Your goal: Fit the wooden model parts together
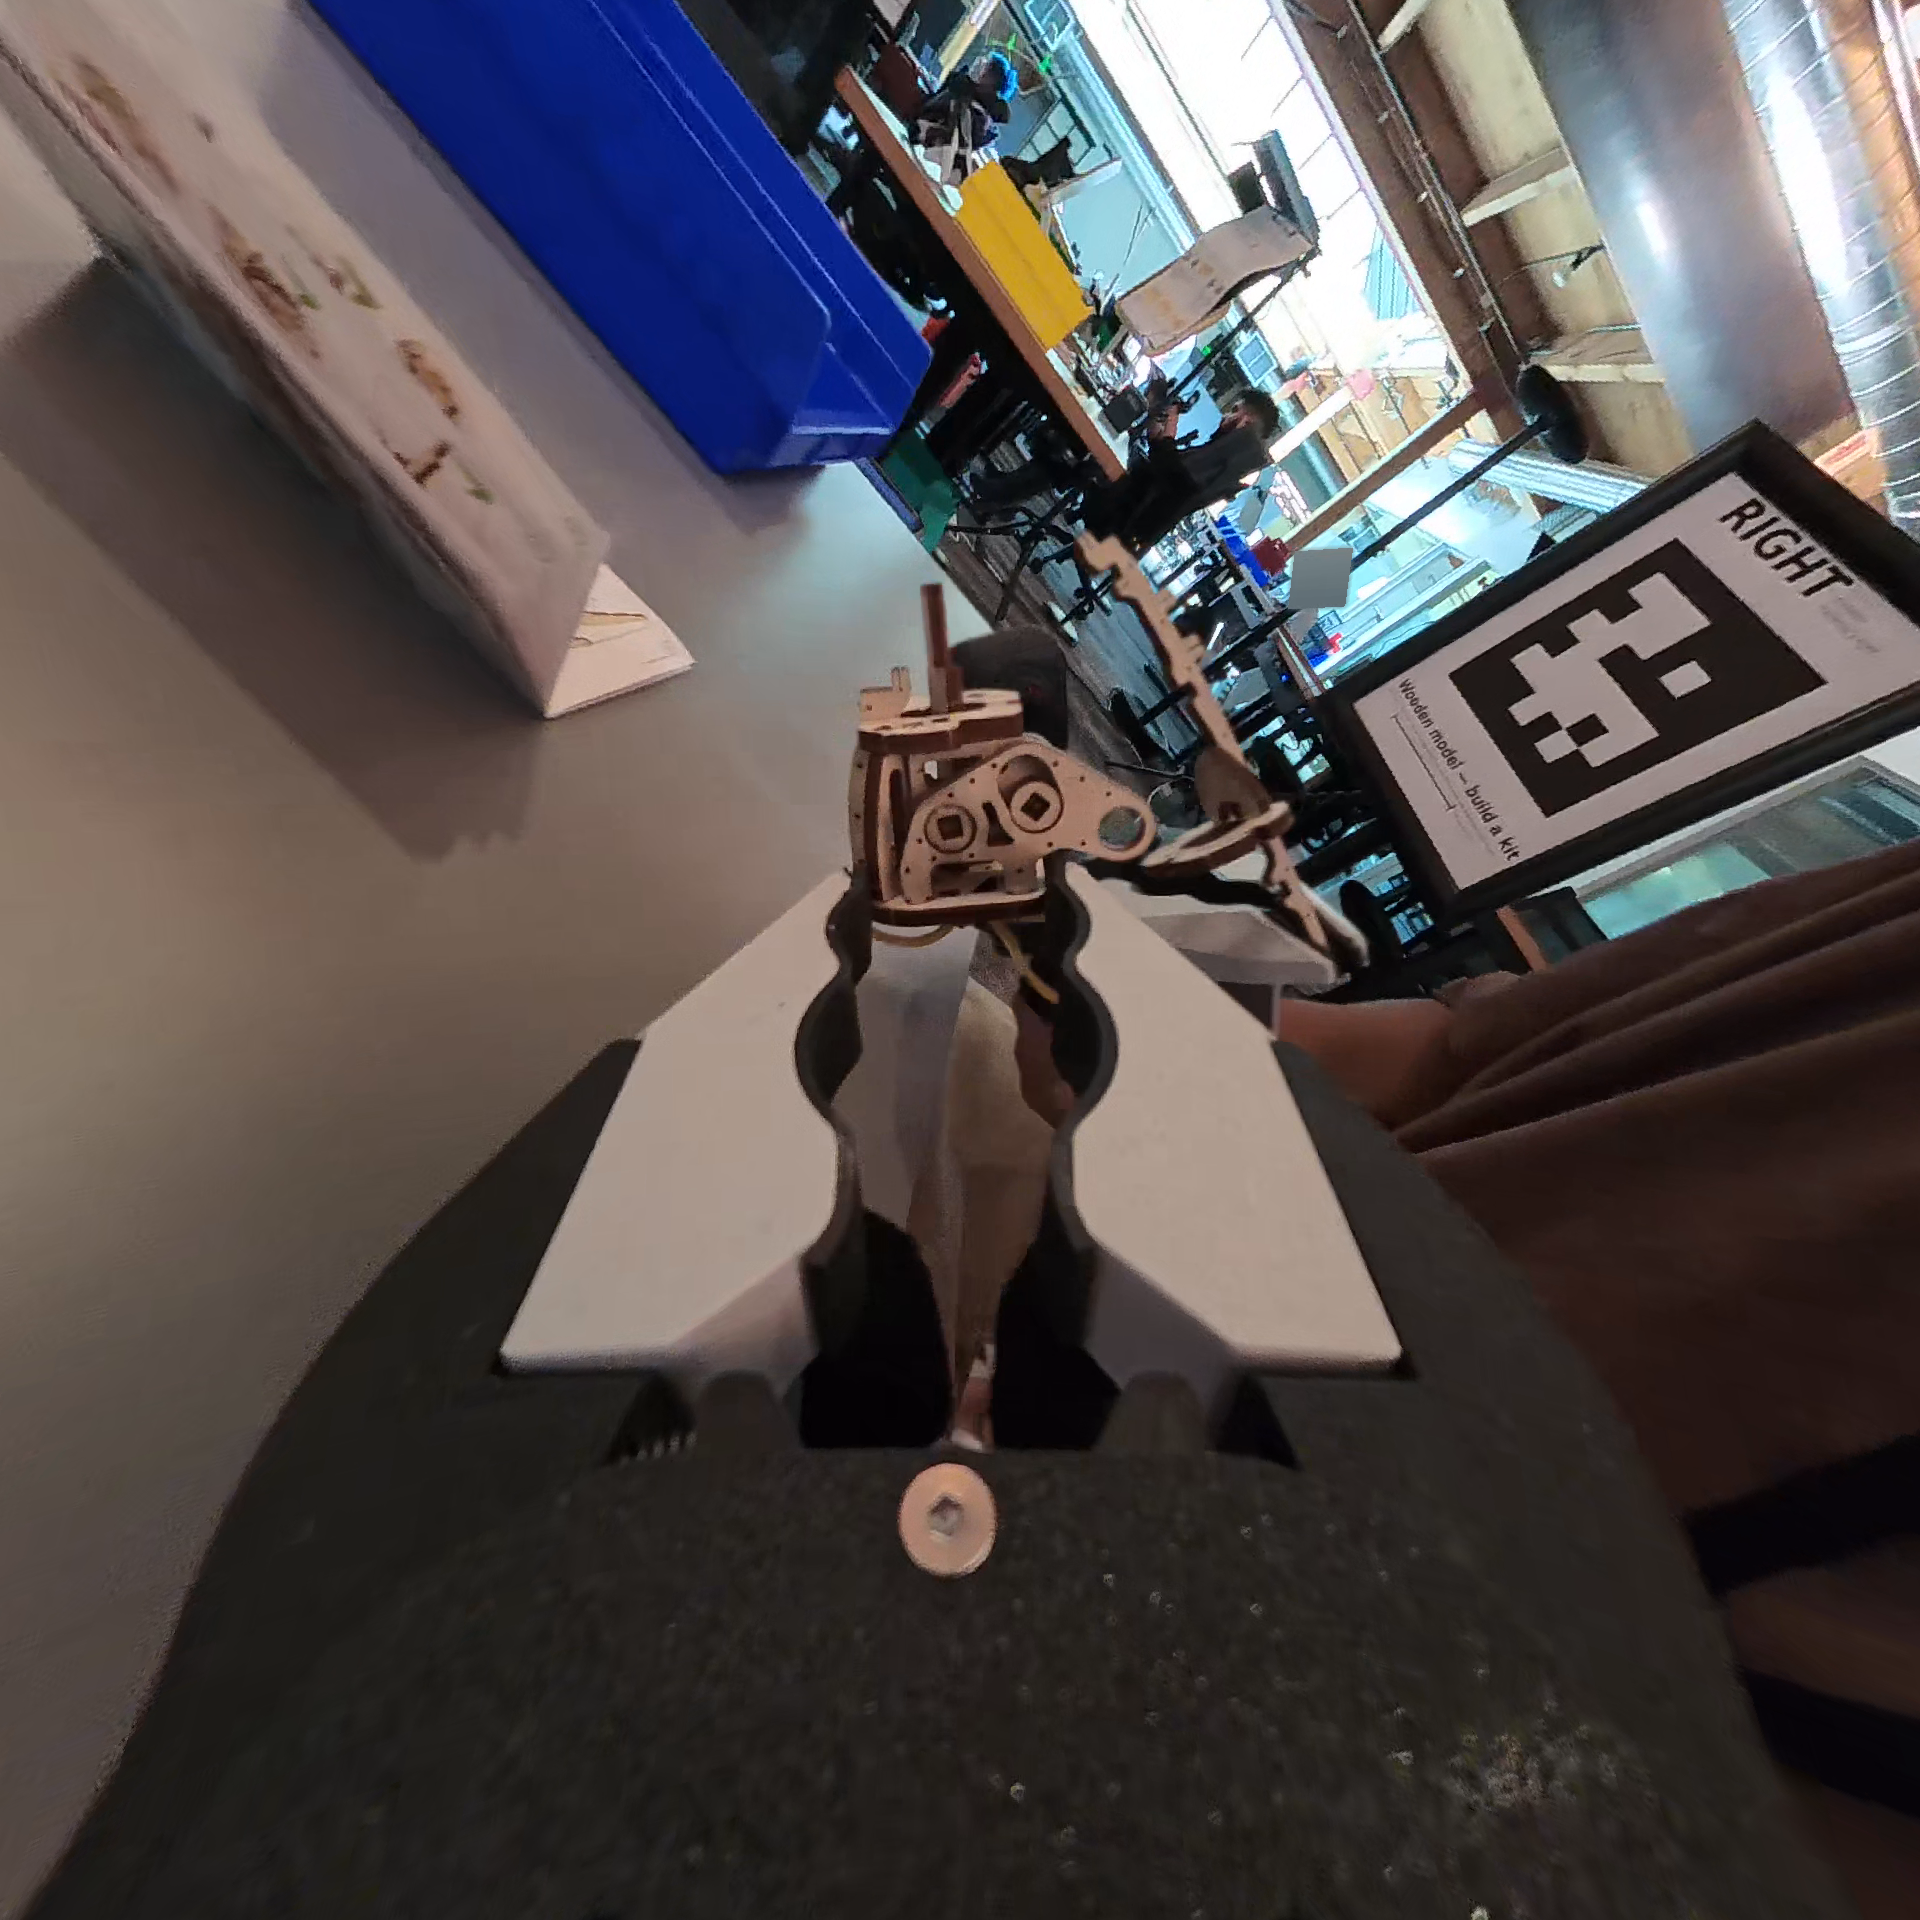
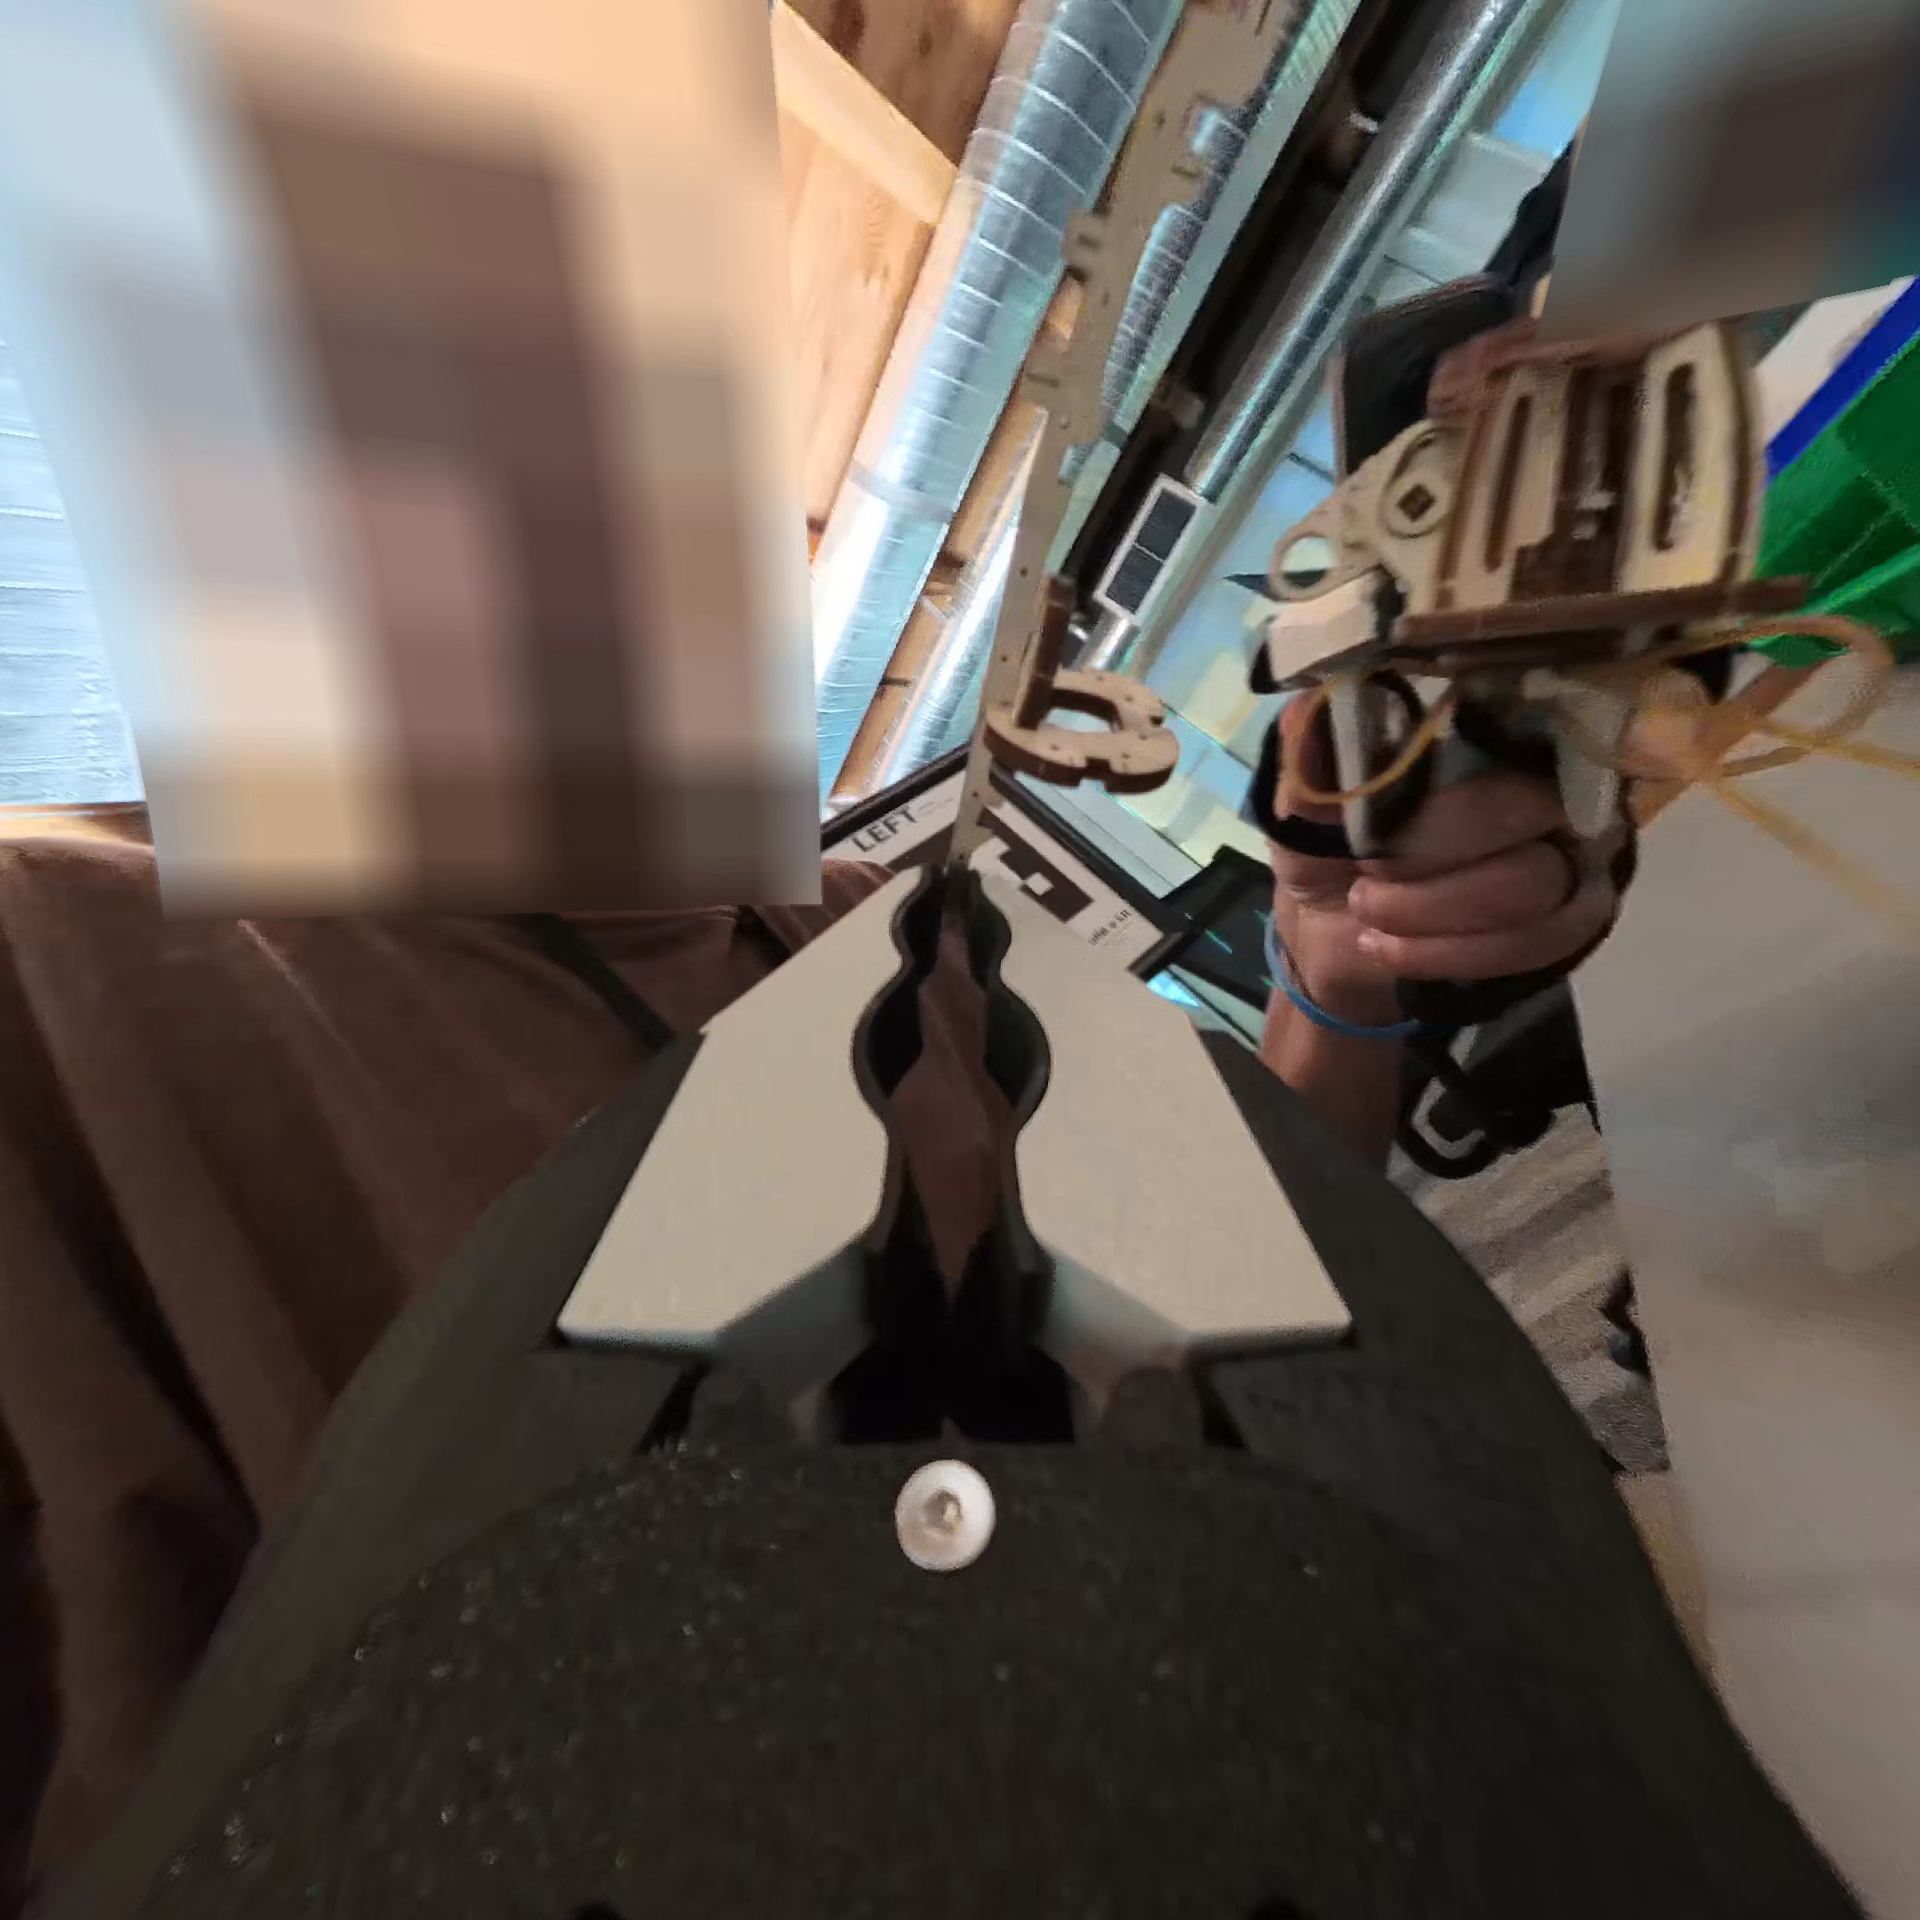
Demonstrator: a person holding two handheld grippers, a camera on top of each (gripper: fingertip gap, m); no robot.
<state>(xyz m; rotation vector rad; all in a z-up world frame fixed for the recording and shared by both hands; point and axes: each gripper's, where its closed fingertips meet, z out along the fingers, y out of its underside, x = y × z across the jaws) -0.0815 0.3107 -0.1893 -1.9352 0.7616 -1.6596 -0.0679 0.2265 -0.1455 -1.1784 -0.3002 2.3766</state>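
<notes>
My left gripper (image 1: 961, 899) is shut on a small wooden mechanism block (image 1: 971, 805) with perforated plates and square holes, held in the air above the grey table. It also shows at the right of the right wrist view (image 2: 1558, 509), with rubber bands hanging from it. My right gripper (image 2: 961, 883) is shut on a long, thin notched wooden strip (image 2: 1049, 436) that carries a curved horseshoe piece (image 2: 1091, 732). In the left wrist view the strip (image 1: 1174, 665) stands just right of the block, its curved piece (image 1: 1216, 842) close to the block's hooked end.
A blue bin (image 1: 644, 208) and a folded instruction booklet (image 1: 312, 343) lie on the grey table (image 1: 260, 831). A framed marker sign (image 1: 1621, 675) stands at right. A brown sleeve (image 1: 1662, 1143) is close by. A hand (image 2: 1455, 883) holds the left gripper.
</notes>
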